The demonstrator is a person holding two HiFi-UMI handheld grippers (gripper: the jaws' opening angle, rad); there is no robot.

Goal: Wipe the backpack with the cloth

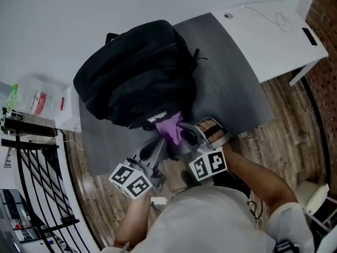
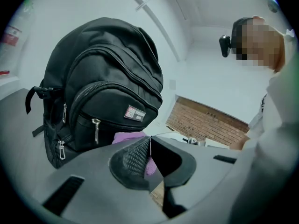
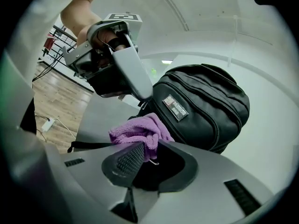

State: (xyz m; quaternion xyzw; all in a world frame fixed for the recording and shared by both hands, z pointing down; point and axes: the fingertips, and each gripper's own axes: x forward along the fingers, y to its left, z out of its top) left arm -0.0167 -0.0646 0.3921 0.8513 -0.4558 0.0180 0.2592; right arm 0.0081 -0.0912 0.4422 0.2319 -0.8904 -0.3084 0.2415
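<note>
On the dark grey desk (image 1: pixel 231 78), toward its near edge, lies the black fabric backpack (image 1: pixel 137 73); your right gripper (image 3: pixel 150 146) pinches the purple terry cloth (image 3: pixel 138 129) at its front and your left gripper (image 2: pixel 149 139) is pressed shut beside it, so wiping looks about to start: next, sweep the cloth across the pocket.

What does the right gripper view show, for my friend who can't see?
The right tongs pinch a purple cloth just in front of a black backpack. The left tongs reach toward the backpack from the upper left.

The head view looks steeply down on the backpack (image 1: pixel 134 73). Both gripper views face the backpack's front, low and close. All three views share the purple cloth (image 1: pixel 171 129).
</note>
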